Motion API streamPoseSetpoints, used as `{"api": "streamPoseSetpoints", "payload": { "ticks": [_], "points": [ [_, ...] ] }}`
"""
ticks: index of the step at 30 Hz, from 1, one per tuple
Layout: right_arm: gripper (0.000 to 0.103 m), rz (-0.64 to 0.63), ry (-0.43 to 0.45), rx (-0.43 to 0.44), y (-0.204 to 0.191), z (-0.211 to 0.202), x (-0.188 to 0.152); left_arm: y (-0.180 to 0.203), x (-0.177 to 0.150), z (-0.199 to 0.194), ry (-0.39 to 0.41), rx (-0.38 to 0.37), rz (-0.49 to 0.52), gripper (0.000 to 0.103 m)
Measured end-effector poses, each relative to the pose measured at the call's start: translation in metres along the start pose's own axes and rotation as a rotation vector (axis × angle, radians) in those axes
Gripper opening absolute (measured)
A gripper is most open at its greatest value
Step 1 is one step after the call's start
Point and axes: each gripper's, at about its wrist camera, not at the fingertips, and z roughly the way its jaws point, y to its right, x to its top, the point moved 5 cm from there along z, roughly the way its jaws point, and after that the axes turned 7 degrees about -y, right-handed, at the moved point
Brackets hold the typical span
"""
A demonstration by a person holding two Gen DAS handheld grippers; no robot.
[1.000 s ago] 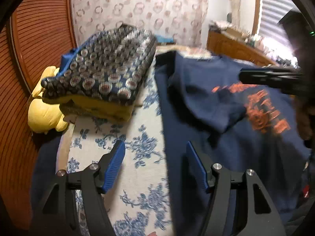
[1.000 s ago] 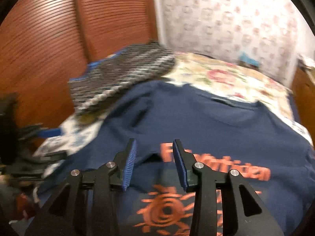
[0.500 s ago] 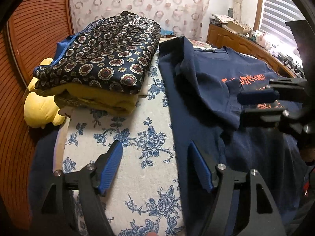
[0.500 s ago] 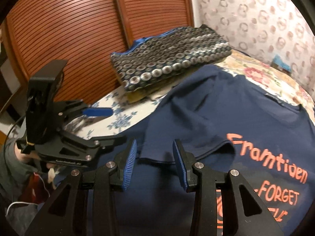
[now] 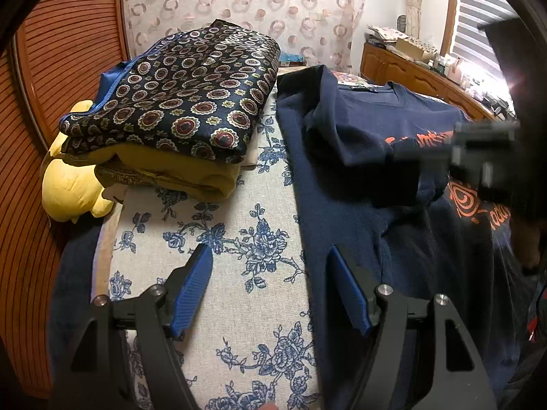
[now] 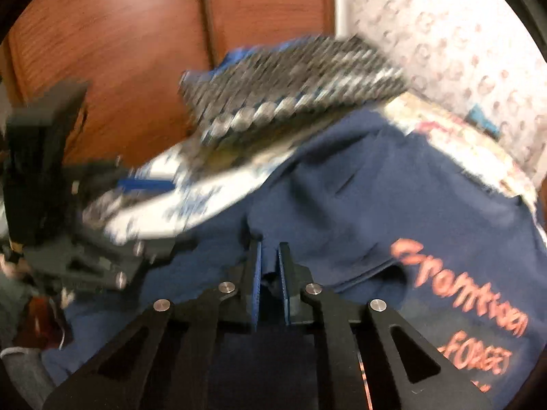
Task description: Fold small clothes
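Observation:
A navy T-shirt with orange print (image 5: 359, 177) lies spread on the floral bed cover, its left sleeve folded over the chest. It also shows in the right wrist view (image 6: 393, 198). My left gripper (image 5: 270, 280) is open and empty, low over the shirt's left edge and the cover. My right gripper (image 6: 270, 266) has its jaws nearly closed on a fold of the navy shirt at the sleeve hem. In the left wrist view the right gripper (image 5: 410, 153) is a dark blur over the sleeve.
A stack of folded clothes (image 5: 177, 109), patterned navy on top and mustard below, sits at the back left beside a yellow plush toy (image 5: 68, 184). Wooden slatted doors (image 5: 68, 34) stand left. A cluttered wooden dresser (image 5: 420, 68) lines the far right.
My right gripper has closed from open onto the shirt's sleeve fold and is moving, blurring its view. My left gripper has stayed open and barely shifted.

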Motion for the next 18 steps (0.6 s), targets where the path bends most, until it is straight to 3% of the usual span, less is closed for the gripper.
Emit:
{"api": "streamPoseSetpoints", "payload": {
  "ticks": [6, 14, 16, 17, 18],
  "points": [
    [0.004, 0.100, 0.082, -0.122, 0.060, -0.033, 0.031, 0.000, 0.001, 0.000, 0.000, 0.000, 0.000, 0.071],
    [0.004, 0.294, 0.016, -0.284, 0.148, -0.031, 0.021, 0.000, 0.000, 0.000, 0.001, 0.000, 0.000, 0.071],
    [0.015, 0.307, 0.012, -0.352, 0.157, -0.034, 0.015, 0.000, 0.000, 0.000, 0.002, 0.001, -0.001, 0.071],
    [0.026, 0.309, 0.017, -0.360, 0.159, -0.036, 0.013, 0.000, 0.000, 0.000, 0.001, 0.001, 0.000, 0.071],
    [0.029, 0.314, 0.024, -0.358, 0.159, -0.039, 0.010, 0.000, 0.001, 0.000, 0.001, 0.001, -0.001, 0.071]
  ]
}}
